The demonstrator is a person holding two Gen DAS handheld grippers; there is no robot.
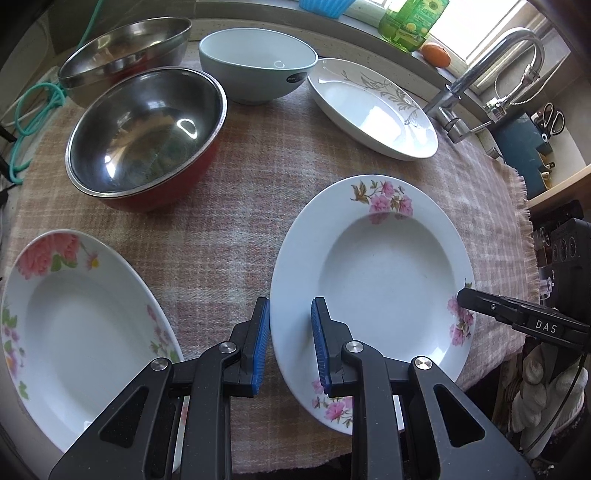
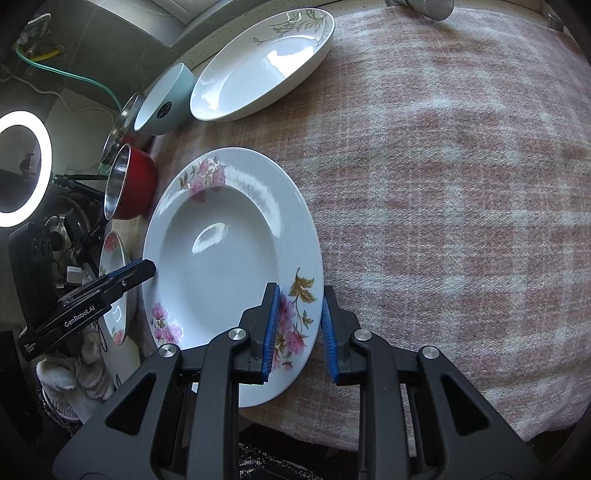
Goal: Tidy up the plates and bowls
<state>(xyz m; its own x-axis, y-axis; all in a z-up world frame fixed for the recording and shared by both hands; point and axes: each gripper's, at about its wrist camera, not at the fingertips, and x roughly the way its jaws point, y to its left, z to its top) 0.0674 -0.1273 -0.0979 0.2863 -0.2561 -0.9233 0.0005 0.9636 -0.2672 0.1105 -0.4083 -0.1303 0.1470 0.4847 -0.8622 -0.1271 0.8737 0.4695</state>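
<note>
A white deep plate with pink flowers (image 1: 373, 291) lies flat on a pink-and-cream checked cloth (image 1: 229, 229), near the cloth's front edge. The left gripper (image 1: 290, 347) straddles the plate's left rim: its blue-padded fingers (image 1: 260, 339) stand one on each side of the rim, parted with a clear gap, not pressed onto it. The right gripper (image 2: 300, 330) does the same at the opposite rim, its blue pads (image 2: 271, 332) set either side of a flower spray, also held apart, so neither tool can be said to be gripping (whether a pad brushes the china cannot be told). In the left wrist view the right gripper's black tip reaches the plate's right edge. To the left lies a second flowered plate (image 1: 81, 332), well apart from the first. Behind stand a steel bowl with a red outside (image 1: 144, 136), a larger plain steel bowl (image 1: 122, 55) just behind it, and a pale blue-grey bowl (image 1: 258, 62) beside them. A white oval dish with a grey leaf pattern (image 1: 373, 107) sits to the right of that bowl, near a chrome tap (image 1: 480, 74). On the sill above are a green bottle (image 1: 410, 22) and an orange fruit (image 1: 436, 54).
</note>
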